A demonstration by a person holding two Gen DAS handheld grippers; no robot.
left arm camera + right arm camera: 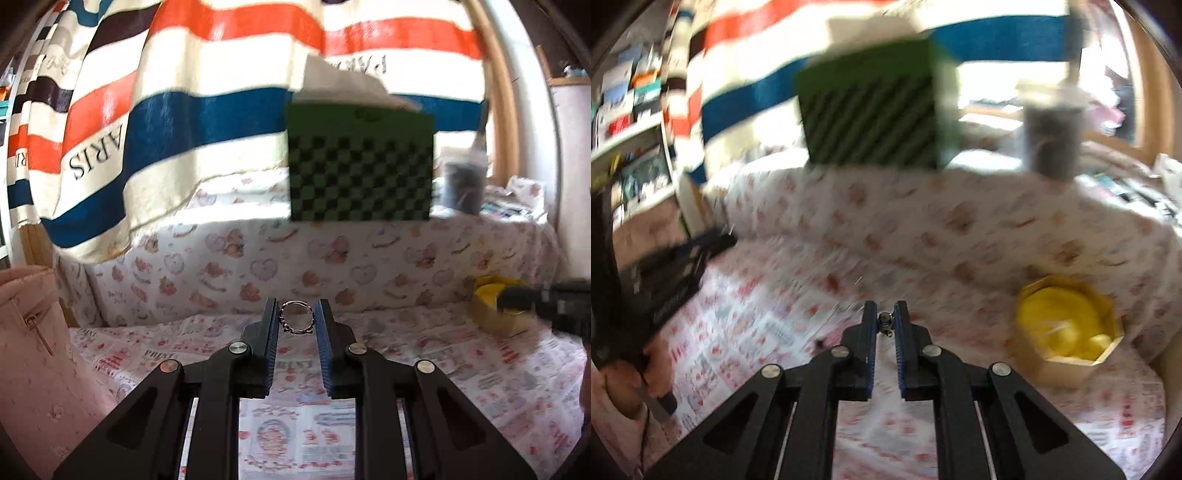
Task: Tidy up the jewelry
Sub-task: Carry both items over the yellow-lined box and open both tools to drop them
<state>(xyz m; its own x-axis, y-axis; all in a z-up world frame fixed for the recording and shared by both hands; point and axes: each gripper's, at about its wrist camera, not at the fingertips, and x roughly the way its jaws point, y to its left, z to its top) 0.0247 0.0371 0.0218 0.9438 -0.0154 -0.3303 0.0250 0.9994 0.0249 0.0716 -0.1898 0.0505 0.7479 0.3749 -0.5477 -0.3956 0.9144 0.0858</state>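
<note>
My left gripper [296, 317] is shut on a thin silver ring [297, 318], which stands upright between the blue pads above the printed cloth. In the blurred right wrist view, my right gripper [885, 320] is shut on a small dark metal jewelry piece [885, 322] pinched at the fingertips. A cardboard box lined with yellow cloth [1071, 328] sits to the right of it on the bed; the same yellow-lined box [496, 306] shows at the right edge of the left wrist view, partly behind the other gripper [546, 299].
A green checkered box [360, 166] and a dark cup [463, 184] stand on the raised ledge behind. A striped towel [166, 122] hangs at the back left. A pink bag [33, 350] lies at the left. A hand [635, 373] holds the left gripper's handle; shelves [631, 122] lie beyond.
</note>
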